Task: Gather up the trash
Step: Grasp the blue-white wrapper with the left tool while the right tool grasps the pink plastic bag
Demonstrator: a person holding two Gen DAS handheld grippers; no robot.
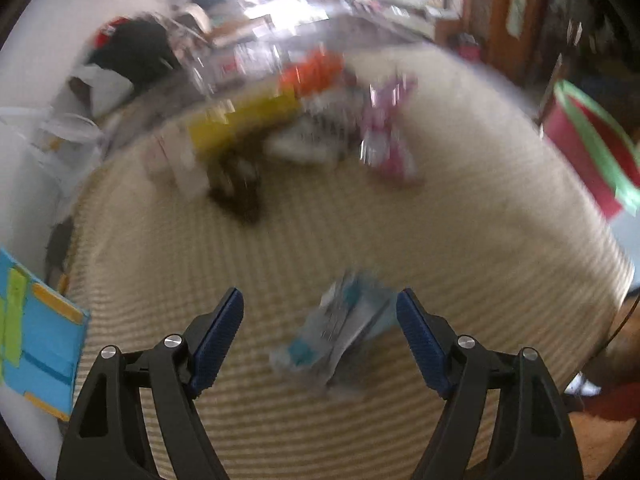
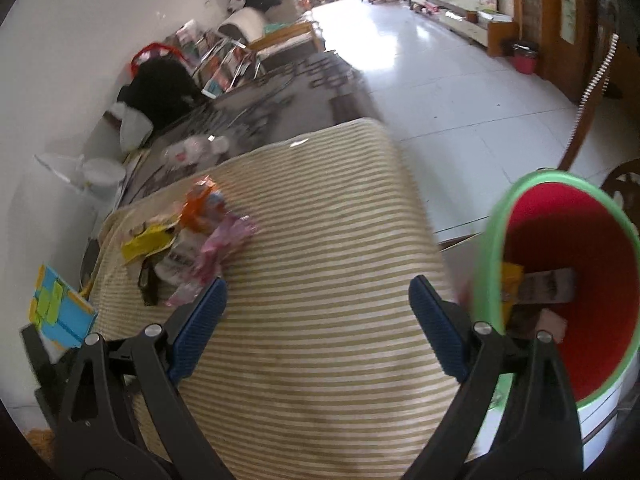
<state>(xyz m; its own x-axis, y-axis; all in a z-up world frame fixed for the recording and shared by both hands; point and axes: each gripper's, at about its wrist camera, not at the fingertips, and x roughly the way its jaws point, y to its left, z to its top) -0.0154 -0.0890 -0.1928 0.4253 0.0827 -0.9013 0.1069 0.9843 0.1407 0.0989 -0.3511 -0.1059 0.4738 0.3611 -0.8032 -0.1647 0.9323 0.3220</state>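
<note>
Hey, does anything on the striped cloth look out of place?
Yes: one teal-and-white wrapper lies alone in front of the open left gripper, apart from the wrapper pile at the cloth's far left.

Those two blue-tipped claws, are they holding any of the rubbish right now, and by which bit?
Nothing is held. The left gripper is open, with a teal-and-white wrapper lying on the striped cloth between its fingers. The right gripper is open and empty.

A crumpled teal-and-white wrapper (image 1: 340,332) lies alone at 6 o'clock; yellow, orange and pink wrappers (image 2: 188,240) heap at 10 (blurred). The red green-rimmed bin (image 2: 600,280) holds scraps.
</note>
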